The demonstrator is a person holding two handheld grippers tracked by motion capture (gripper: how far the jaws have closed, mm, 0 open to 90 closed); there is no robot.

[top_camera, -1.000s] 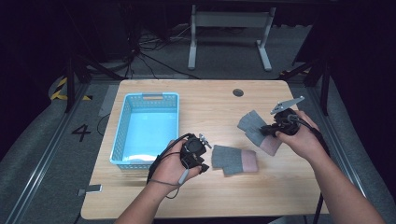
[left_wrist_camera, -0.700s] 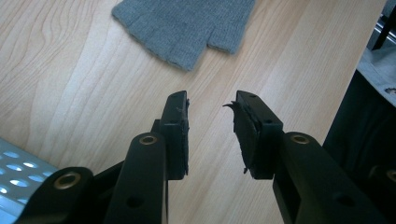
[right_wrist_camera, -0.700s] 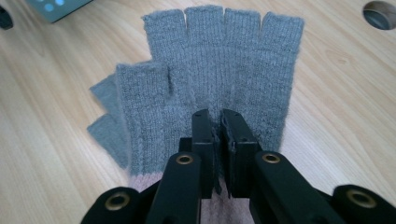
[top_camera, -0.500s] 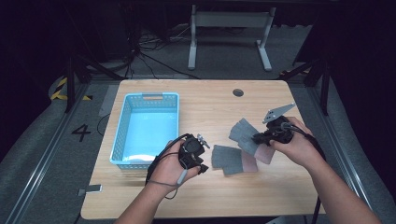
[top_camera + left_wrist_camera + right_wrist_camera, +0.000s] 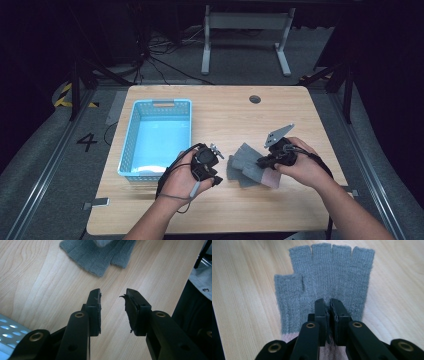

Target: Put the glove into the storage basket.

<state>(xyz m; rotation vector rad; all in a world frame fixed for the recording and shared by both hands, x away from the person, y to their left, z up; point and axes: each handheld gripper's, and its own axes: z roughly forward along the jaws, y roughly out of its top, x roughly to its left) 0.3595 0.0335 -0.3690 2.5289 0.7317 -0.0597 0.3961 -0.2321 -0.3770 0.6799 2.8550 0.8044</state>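
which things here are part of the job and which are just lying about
In the job: grey glove pinched by the right gripper; second grey glove under it; blue basket; open left gripper.
Lying about: table; cables on the floor.

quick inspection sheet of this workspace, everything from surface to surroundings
surface: light wooden table, round hole at the far edge
job's things: two grey fingerless gloves with pink cuffs, overlapping; blue basket at left, nothing in it
clutter: nothing seen
grippers: right gripper shut on a glove; left gripper open, nothing between its jaws
cables: black cable loops from left gripper; more on floor
surroundings: dark room, grey floor, a metal stand behind the table
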